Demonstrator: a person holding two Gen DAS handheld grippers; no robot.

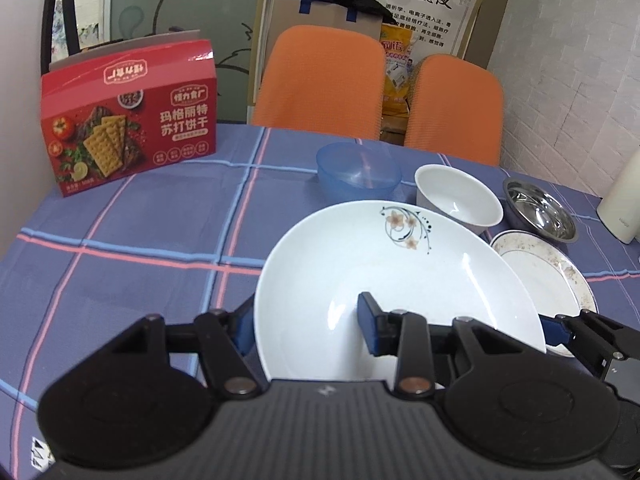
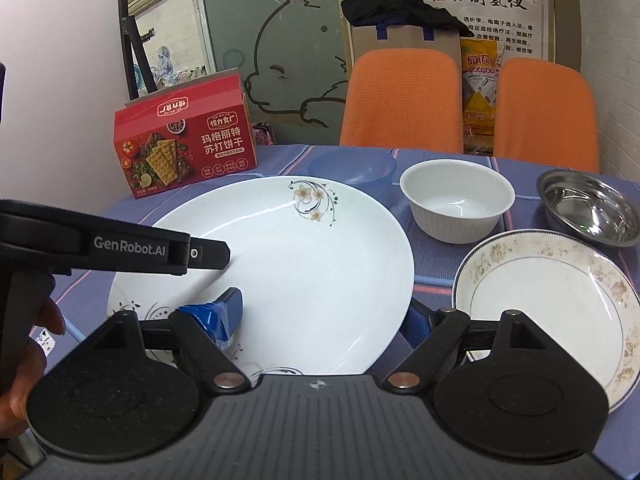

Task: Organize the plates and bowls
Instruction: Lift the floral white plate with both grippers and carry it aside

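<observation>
A large white plate with a flower print point(image 1: 400, 264) point(image 2: 288, 264) is held between both grippers above the checked tablecloth. My left gripper point(image 1: 308, 330) has one blue pad outside the plate's left rim and one inside it. My right gripper point(image 2: 324, 320) has its left pad on the plate's inner face and its right finger under the right rim. A smaller gold-patterned plate point(image 1: 548, 276) point(image 2: 552, 304) lies to the right. Behind stand a white bowl point(image 1: 456, 196) point(image 2: 456, 200), a blue plastic bowl point(image 1: 356, 172) point(image 2: 356, 168) and a steel bowl point(image 1: 540, 212) point(image 2: 592, 208).
A red cracker box point(image 1: 132, 120) point(image 2: 184, 148) stands at the back left of the table point(image 1: 120, 240). Two orange chairs point(image 1: 320, 80) point(image 2: 404, 100) stand behind the far edge. A cream container point(image 1: 624, 200) stands at the far right. The left gripper's body point(image 2: 120, 248) crosses the right wrist view.
</observation>
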